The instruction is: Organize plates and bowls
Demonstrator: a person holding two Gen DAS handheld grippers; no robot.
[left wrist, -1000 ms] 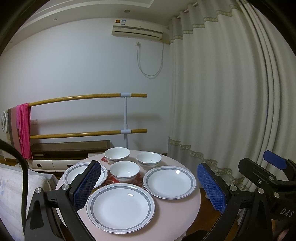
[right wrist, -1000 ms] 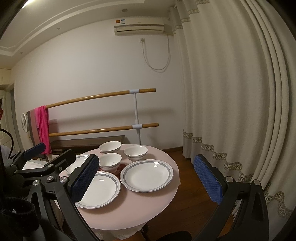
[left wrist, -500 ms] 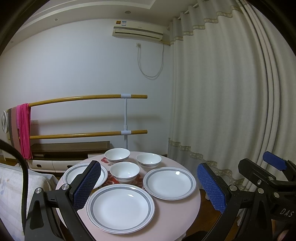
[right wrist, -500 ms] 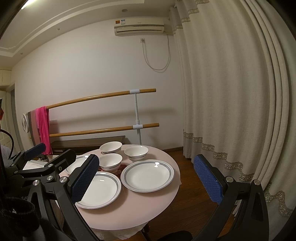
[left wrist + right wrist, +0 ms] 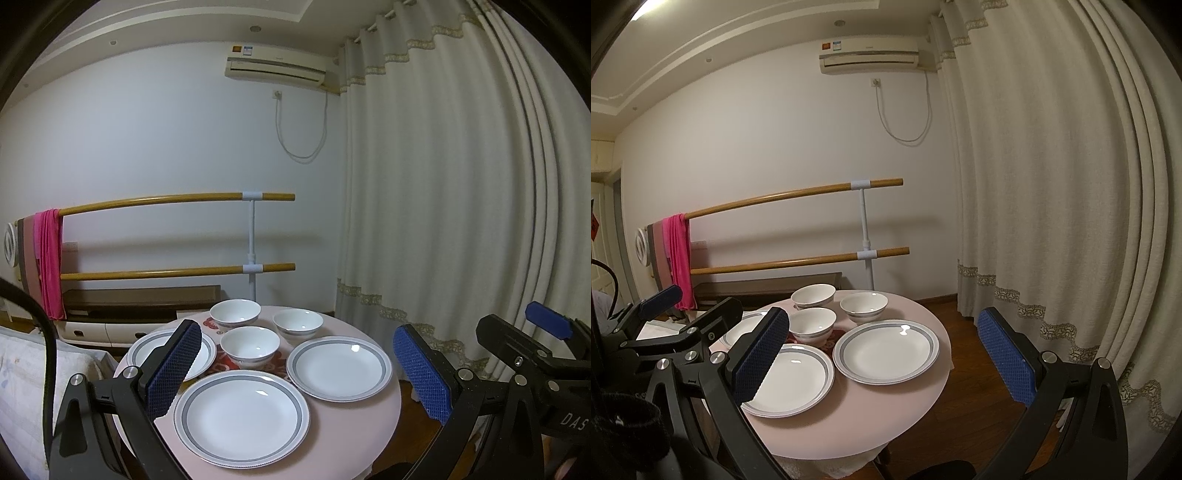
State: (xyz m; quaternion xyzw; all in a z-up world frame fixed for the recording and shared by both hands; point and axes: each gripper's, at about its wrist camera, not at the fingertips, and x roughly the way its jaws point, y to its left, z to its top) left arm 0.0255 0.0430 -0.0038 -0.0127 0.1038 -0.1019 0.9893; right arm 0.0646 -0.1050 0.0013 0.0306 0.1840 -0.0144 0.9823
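Three white plates with grey rims lie on a round pink table [image 5: 354,435]: a near plate [image 5: 242,417], a right plate [image 5: 339,368] and a left plate [image 5: 146,350] partly hidden by my left finger. Three white bowls stand behind them: a middle bowl [image 5: 252,346], a back bowl [image 5: 235,313] and a right bowl [image 5: 297,323]. My left gripper [image 5: 295,373] is open and empty, above the table's near side. My right gripper [image 5: 886,354] is open and empty, nearer the table's right edge; its view shows the near plate [image 5: 792,380] and right plate [image 5: 886,352].
A red patterned mat [image 5: 280,363] lies under the middle bowl. A wooden double-bar rack [image 5: 177,199] with a pink cloth [image 5: 48,258] stands at the wall behind. Long cream curtains [image 5: 443,221] hang at the right. A wooden floor [image 5: 967,332] lies right of the table.
Both views have shifted very slightly; the plates and bowls have not moved and both grippers stay open.
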